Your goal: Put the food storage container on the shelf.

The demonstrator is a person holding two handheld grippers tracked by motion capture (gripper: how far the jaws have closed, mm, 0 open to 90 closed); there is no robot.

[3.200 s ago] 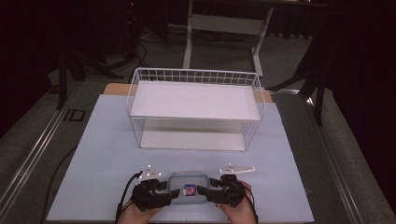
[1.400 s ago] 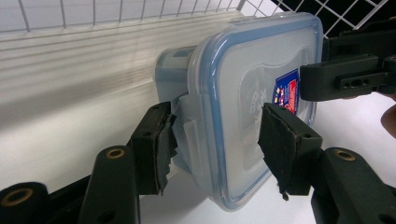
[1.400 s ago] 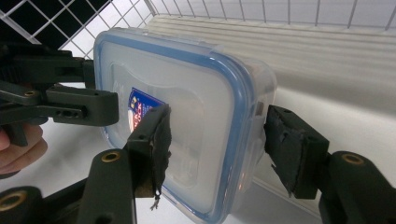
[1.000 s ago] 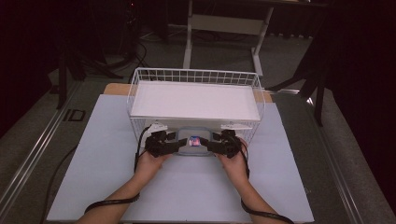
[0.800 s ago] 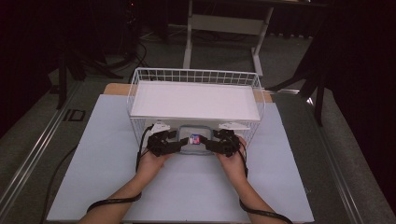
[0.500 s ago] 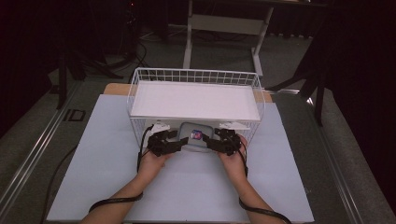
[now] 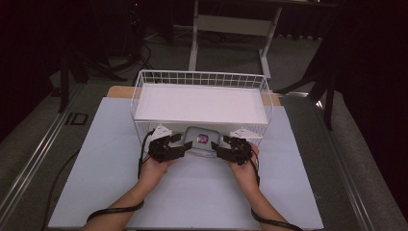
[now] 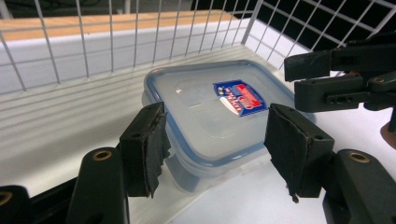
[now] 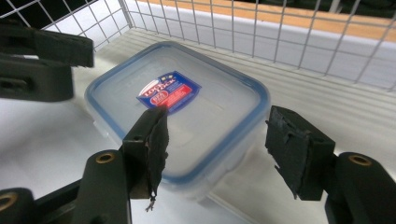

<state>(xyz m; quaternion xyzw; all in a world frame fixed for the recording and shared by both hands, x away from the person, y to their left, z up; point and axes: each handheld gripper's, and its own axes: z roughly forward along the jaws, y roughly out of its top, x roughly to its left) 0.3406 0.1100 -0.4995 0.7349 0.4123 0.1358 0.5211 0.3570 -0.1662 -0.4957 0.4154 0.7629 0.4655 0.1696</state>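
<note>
Square translucent plastic food container with a blue-rimmed lid and a red-and-blue label [image 7: 203,143] is sitting half under the lower tier of the white wire shelf rack [image 7: 201,80], on the pale sheet covering the bench [image 7: 96,192], directly ahead of both sets of fingers. Left gripper [image 7: 169,147] is bracketing the container's near-left corner; in the left gripper view its fingers [image 8: 144,149] are standing spread either side of that corner, pads clear of the plastic or at most grazing it, having just been opening a little with the container between them. Right gripper [image 7: 225,150] is mirroring this at the near-right corner; its fingers [image 9: 150,147] are spread as well, the corner lying between them with a visible gap on the outer side. The container has no real long axis; it is lying corner-on to each gripper, equally near to both hands. Against the frame from a few seconds back, the container and both hands are sitting much farther from the bench's near edge, up against the rack, and the grip looks to be loosening rather than carrying.
</note>
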